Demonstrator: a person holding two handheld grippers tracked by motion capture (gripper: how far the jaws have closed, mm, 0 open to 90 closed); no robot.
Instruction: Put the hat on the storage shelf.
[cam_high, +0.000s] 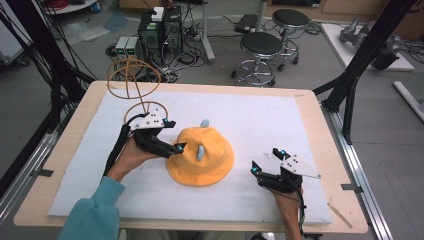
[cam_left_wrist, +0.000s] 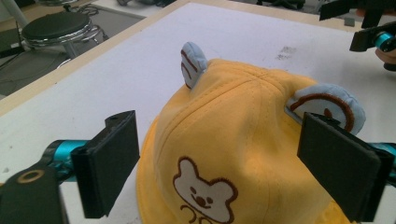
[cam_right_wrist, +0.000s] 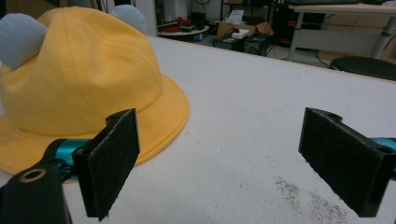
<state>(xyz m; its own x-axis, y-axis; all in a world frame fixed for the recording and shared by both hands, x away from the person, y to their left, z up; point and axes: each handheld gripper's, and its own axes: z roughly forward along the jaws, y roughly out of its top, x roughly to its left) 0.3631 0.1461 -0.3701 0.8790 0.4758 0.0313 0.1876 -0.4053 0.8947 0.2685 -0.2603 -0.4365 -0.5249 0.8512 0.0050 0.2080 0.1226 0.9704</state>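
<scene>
A yellow bucket hat (cam_high: 200, 159) with two pale blue ears lies crown up in the middle of the white sheet. My left gripper (cam_high: 175, 136) is at the hat's left brim, open. In the left gripper view its jaws (cam_left_wrist: 226, 168) stand wide apart on either side of the crown (cam_left_wrist: 243, 121), close to it; whether they touch the cloth is unclear. An embroidered bear face (cam_left_wrist: 203, 191) points toward that camera. My right gripper (cam_high: 267, 161) hovers to the right of the hat, apart from it, open with nothing between its jaws (cam_right_wrist: 229, 163). The hat (cam_right_wrist: 79, 79) sits to the left there.
A thin wooden hoop stand (cam_high: 135, 82) rises at the back left of the table, right behind my left hand. The white sheet (cam_high: 260, 115) covers most of the wooden tabletop. A grey smudge (cam_right_wrist: 308, 196) marks the sheet. Stools (cam_high: 260, 47) and computers stand beyond the far edge.
</scene>
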